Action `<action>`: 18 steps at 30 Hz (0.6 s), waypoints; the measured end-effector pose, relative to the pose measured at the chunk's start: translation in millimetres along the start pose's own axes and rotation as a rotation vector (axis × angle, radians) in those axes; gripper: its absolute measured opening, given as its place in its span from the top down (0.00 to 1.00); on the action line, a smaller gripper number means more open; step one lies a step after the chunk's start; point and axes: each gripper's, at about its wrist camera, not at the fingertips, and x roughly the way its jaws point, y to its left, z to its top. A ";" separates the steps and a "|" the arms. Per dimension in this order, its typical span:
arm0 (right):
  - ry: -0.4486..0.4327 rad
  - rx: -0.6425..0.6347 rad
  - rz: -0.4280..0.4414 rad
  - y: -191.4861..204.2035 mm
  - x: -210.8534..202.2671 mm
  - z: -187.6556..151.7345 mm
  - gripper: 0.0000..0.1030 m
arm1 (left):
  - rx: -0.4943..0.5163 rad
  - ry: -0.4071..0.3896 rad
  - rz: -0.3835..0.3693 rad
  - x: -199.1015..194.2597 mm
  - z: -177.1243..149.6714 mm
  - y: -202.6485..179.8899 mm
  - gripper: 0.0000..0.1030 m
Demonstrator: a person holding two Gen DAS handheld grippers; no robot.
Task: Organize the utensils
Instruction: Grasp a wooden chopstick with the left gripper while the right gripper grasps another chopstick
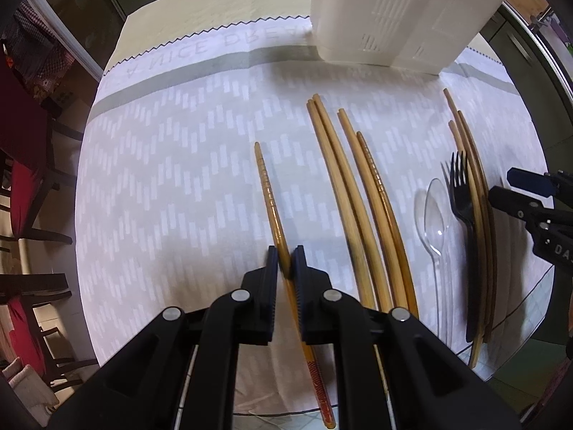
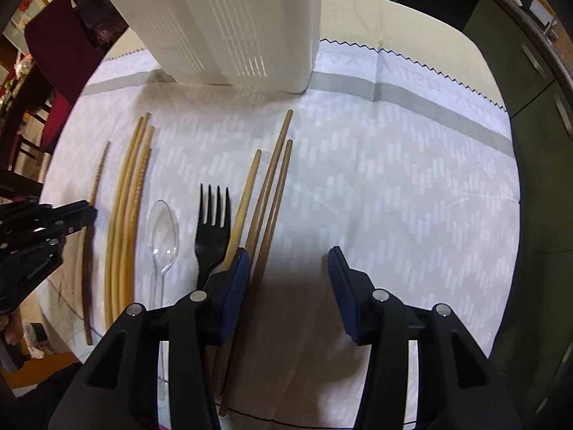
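- Left wrist view: the left claw [image 1: 285, 263] is clenched on a single dark chopstick [image 1: 268, 193], pads pinching its shaft, its tip aimed toward the white utensil holder [image 1: 401, 14].
- Only this view shows that grip close up; the right wrist view sees the left claw from the side, at the far left.
- Right wrist view: the right claw [image 2: 288, 272] is released, jaws wide apart, nothing between them, its left pad just beside three brown chopsticks [image 2: 275, 179].
- Left of those lie a black fork [image 2: 212, 225], a clear spoon [image 2: 163, 236] and a bundle of pale chopsticks [image 2: 123, 215].
- Everything rests on the patterned cloth [image 2: 394, 197] over the tabletop, nearer the cameras than the utensil holder.
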 end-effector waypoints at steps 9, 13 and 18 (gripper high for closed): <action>0.034 -0.012 -0.064 12.1 10.0 6.5 0.54 | 0.007 -0.003 -0.006 -1.5 -2.2 -2.1 0.91; 0.043 -0.023 -0.095 12.8 9.8 8.1 0.54 | 0.011 -0.005 -0.015 -0.2 -1.8 0.2 0.91; 0.060 -0.039 -0.082 24.2 16.9 12.7 0.60 | 0.019 -0.006 -0.009 -0.2 1.9 -3.8 0.91</action>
